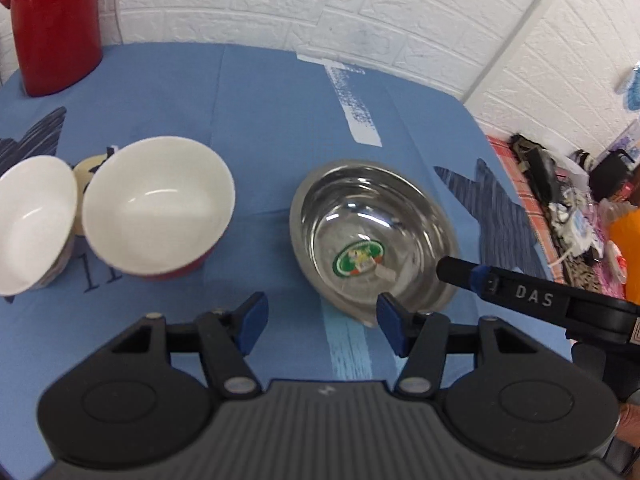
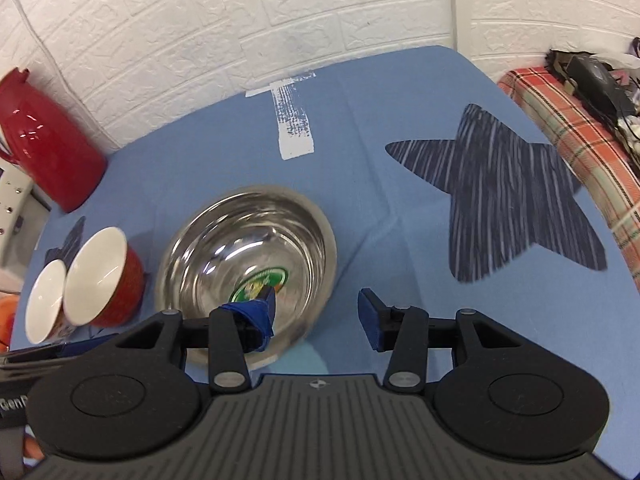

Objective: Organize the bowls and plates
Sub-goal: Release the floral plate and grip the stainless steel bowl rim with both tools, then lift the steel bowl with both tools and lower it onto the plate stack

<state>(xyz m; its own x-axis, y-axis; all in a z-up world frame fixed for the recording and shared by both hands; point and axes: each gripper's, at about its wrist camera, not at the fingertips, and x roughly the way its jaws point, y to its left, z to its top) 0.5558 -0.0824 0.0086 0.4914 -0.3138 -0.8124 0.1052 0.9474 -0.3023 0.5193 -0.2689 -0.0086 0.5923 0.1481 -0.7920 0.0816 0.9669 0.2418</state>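
The steel bowl is sitting upright on the blue tablecloth, right of centre in the left wrist view, with a green sticker on its inner floor. The left gripper is hovering low in the frame with its fingers spread wide and gripping nothing; its right blue pad is lying just at the bowl's near rim. The right gripper is also standing with fingers spread; its left pad is reaching over the rim into the steel bowl, while the other pad is staying outside. The red bowl and the white bowl are sitting tilted at the left of the frame, just beside each other. A red jug is standing at the upper left.
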